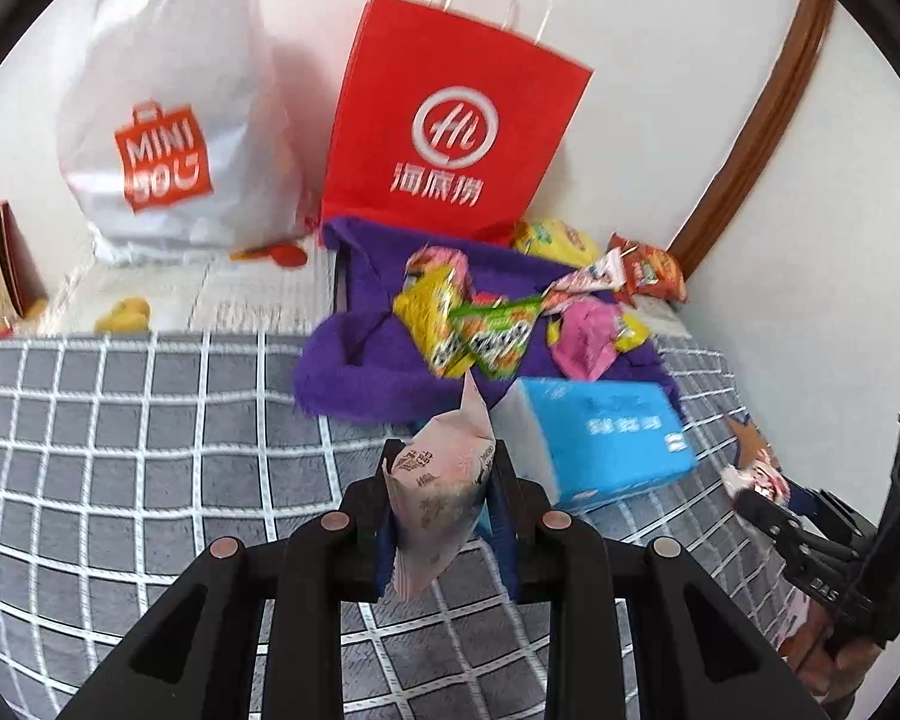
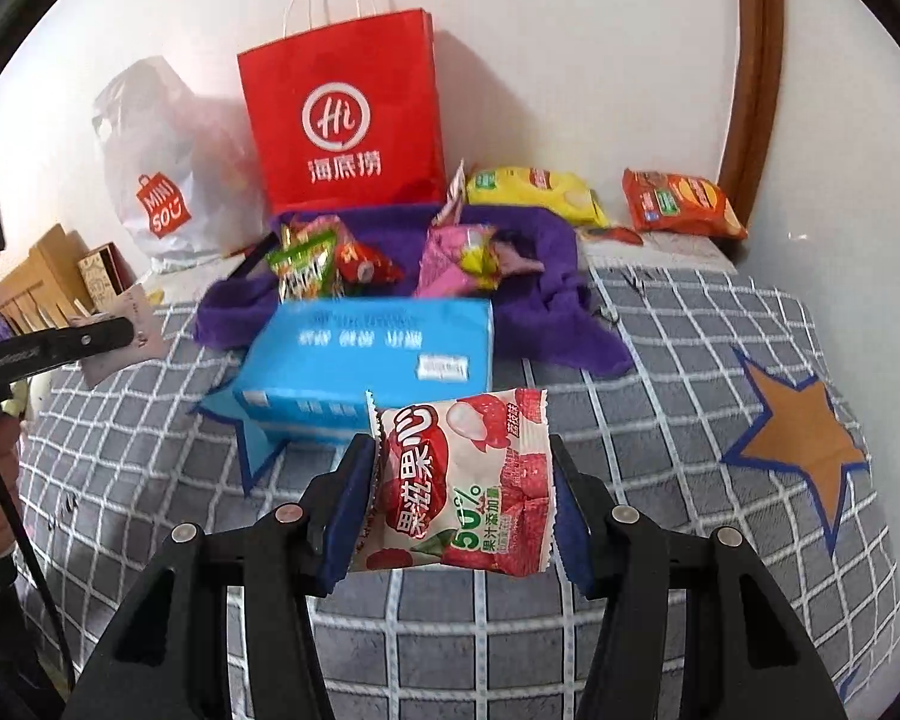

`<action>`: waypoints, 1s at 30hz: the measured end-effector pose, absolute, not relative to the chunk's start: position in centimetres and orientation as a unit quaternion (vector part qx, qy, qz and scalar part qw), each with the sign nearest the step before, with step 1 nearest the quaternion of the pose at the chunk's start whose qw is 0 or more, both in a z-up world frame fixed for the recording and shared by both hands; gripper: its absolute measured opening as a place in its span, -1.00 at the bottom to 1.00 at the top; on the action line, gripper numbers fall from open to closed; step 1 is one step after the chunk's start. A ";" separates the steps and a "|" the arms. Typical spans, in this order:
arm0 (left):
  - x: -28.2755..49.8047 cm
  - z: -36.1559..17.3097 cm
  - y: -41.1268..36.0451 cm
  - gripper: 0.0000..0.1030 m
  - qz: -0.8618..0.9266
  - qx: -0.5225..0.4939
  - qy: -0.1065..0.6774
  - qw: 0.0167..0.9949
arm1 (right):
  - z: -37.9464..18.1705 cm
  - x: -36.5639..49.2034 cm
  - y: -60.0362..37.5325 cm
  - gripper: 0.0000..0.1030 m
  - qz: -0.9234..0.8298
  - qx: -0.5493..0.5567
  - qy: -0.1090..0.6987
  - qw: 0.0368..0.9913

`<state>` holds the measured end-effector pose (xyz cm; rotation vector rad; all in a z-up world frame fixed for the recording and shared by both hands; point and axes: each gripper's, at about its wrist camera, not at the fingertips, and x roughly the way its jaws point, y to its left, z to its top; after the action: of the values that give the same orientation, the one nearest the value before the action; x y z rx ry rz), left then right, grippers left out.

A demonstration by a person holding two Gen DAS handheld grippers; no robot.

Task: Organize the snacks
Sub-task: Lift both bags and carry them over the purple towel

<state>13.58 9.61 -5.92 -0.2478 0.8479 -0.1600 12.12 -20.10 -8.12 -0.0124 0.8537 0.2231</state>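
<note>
My left gripper (image 1: 444, 480) is shut on a pale pink snack packet (image 1: 435, 498) and holds it above the grey checked blanket (image 1: 150, 450). My right gripper (image 2: 465, 480) is shut on a red and white lychee candy packet (image 2: 468, 486), also above the blanket. A purple towel (image 1: 354, 372) lies ahead with several small snack packets (image 1: 468, 324) on it. It also shows in the right wrist view (image 2: 546, 288). A blue box (image 1: 606, 444) lies in front of the towel, nearer in the right wrist view (image 2: 366, 360).
A red paper bag (image 1: 450, 120) and a white Miniso bag (image 1: 168, 138) stand against the wall. A yellow chip bag (image 2: 540, 192) and an orange one (image 2: 678, 204) lie at the back right. Boxes (image 2: 60, 276) stand at the left. A brown frame (image 2: 750, 60) runs up the wall.
</note>
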 end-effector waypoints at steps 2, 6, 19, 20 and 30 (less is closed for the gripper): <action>13.6 -4.6 9.4 -0.52 -0.085 -0.127 0.409 0.900 | -7.3 12.7 -19.9 0.06 0.110 -0.008 0.407 0.907; 13.8 -2.1 8.0 -0.52 -0.091 -0.121 0.396 0.906 | -5.5 14.0 -19.6 0.06 0.115 -0.005 0.396 0.911; 17.5 1.4 4.9 -0.52 -0.111 -0.120 0.386 0.908 | -0.4 20.3 -18.4 0.06 0.136 -0.026 0.369 0.919; 18.0 1.6 4.8 -0.52 -0.109 -0.119 0.387 0.908 | -0.1 20.9 -18.2 0.06 0.136 -0.029 0.365 0.920; 22.9 2.7 4.8 -0.52 -0.098 -0.103 0.393 0.908 | 1.5 26.5 -16.6 0.06 0.139 -0.056 0.346 0.926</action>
<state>22.90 4.84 2.73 -0.2135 0.8114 -0.2031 26.54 -16.57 1.49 -0.1141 0.7093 0.2851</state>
